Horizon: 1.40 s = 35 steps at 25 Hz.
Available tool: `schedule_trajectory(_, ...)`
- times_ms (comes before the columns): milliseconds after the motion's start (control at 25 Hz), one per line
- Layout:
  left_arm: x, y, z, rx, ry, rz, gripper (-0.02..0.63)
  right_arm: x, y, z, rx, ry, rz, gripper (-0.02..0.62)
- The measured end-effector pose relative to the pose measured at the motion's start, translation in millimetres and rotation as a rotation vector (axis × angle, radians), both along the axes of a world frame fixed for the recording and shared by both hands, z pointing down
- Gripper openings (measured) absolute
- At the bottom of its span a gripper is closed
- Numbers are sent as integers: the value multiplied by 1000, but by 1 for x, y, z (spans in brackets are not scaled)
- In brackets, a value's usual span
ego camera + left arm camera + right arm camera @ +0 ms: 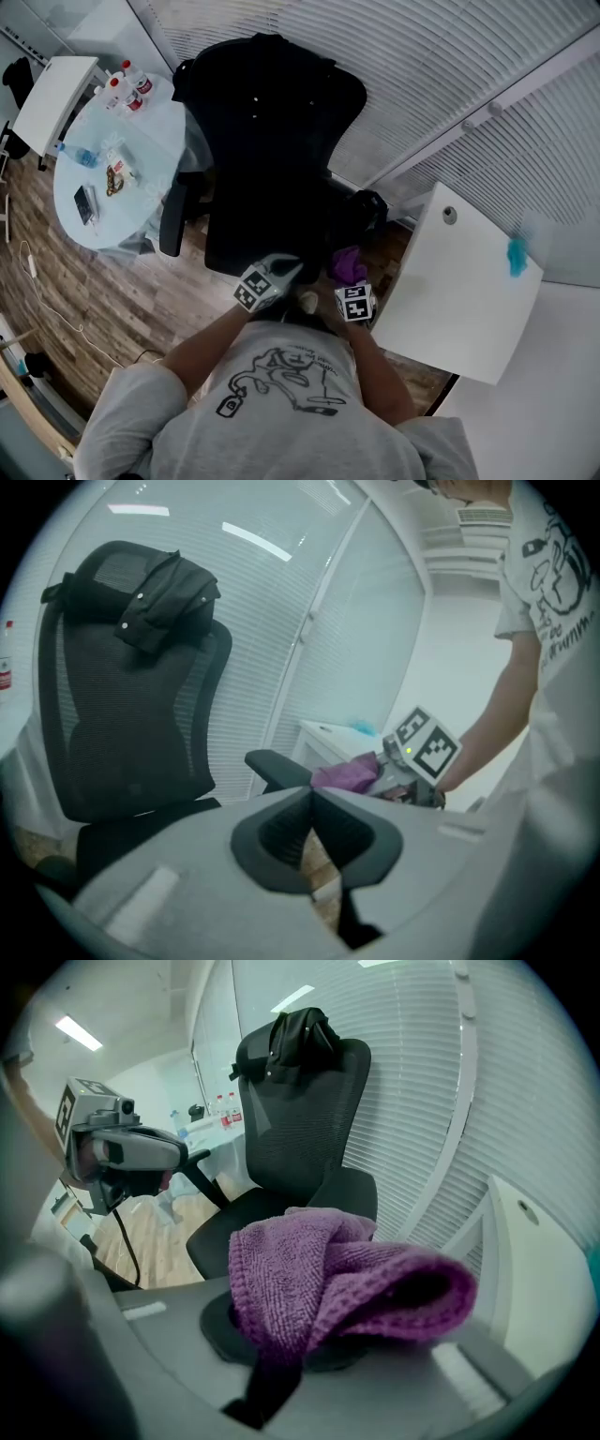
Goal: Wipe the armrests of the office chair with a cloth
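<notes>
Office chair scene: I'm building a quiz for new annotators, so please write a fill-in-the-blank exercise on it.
1. The right gripper is shut on a ___ cloth.
2. The left gripper holds nothing, and its jaws are ___.
3. A dark garment is draped over the ___ of the office chair.

Missing words: purple; together; headrest.
</notes>
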<state>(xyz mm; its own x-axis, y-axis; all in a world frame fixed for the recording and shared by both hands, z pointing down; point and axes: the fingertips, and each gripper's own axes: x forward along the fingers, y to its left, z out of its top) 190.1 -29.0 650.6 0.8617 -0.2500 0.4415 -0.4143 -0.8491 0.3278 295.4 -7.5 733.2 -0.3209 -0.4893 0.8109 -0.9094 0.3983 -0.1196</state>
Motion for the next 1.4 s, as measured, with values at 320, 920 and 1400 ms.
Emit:
schedule_trajectory(320, -5, 1, -1, -8, -10, -3, 2, 2, 4, 1, -42, -29, 32, 34)
schedule_trajectory(920, -23, 1, 10, -18, -18, -30, 2, 5, -86, 11, -65, -38, 45, 34)
schedule_trajectory(1400, -40, 7, 11, -40, -31, -55, 2, 5, -165, 17, -96, -21, 17, 34)
